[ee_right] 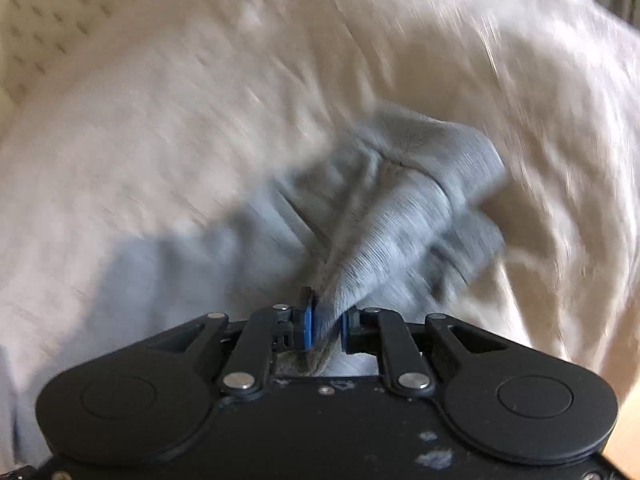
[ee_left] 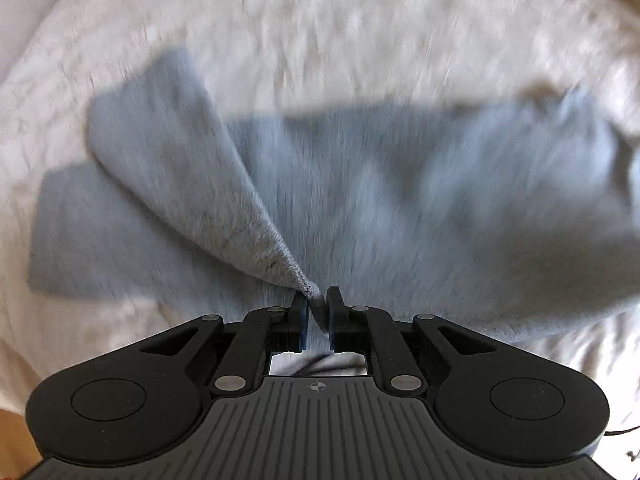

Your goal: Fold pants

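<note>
Both views are bright, with soft daylight that looks to come from the top right. Strong motion blur smears the white bed cover (ee_left: pixel 320 20) and most of the grey pants (ee_left: pixel 400 184) into streaks, so the weave is hard to read. The left gripper (ee_left: pixel 317 312) and the right gripper (ee_right: pixel 326 322) are sharp, and only the cloth right at their tips shows its knit clearly. A blurred dark shadow lies on the cover left of the pants in the left wrist view. The fisheye lens bends the edges and darkens the corners.
</note>
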### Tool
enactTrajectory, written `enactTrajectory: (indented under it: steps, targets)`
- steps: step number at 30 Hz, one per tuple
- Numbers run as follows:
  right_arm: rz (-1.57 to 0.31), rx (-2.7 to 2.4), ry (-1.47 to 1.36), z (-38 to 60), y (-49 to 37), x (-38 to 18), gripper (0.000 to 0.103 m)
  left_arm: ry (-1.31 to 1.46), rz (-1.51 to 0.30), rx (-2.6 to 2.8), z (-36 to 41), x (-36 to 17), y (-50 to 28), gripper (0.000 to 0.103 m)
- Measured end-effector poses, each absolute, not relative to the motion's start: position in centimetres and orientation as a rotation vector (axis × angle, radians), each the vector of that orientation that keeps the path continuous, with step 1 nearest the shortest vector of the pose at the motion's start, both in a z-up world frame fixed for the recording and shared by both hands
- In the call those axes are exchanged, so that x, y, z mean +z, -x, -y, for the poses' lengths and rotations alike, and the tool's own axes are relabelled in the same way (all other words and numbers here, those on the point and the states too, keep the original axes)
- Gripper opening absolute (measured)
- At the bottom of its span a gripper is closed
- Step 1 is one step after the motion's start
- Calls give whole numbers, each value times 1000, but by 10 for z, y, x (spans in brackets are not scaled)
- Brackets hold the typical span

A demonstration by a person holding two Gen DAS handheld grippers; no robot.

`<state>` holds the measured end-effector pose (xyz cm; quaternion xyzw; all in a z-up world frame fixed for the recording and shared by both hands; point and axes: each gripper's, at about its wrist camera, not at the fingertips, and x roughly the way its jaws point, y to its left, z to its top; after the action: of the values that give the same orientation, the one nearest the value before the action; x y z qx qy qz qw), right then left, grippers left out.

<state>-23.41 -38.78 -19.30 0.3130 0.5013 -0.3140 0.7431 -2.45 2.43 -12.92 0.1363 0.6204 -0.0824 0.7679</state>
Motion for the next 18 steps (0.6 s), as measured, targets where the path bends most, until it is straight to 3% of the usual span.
enactTrajectory:
  steps: [3,5,6,11,18]
  targets:
    - [-1106,-684,-674,388,241,-194,28,-256,-1354,-151,-29,-132,26,11]
    - [-1089,-687,-617,383,245,-179,70,-208,-1314,-154,-33,-119,30,11]
    - [-1069,-683,-592,375,248,-172,75,-180,-1295,-172,-37,-113,32,11]
    - [-993,-651,-488,355,234,-138,75,9,-1238,-280,-63,-86,45,13]
    - [-881,-391,-413,305,201,-107,76,-17,-1207,-159,-100,-87,33,24]
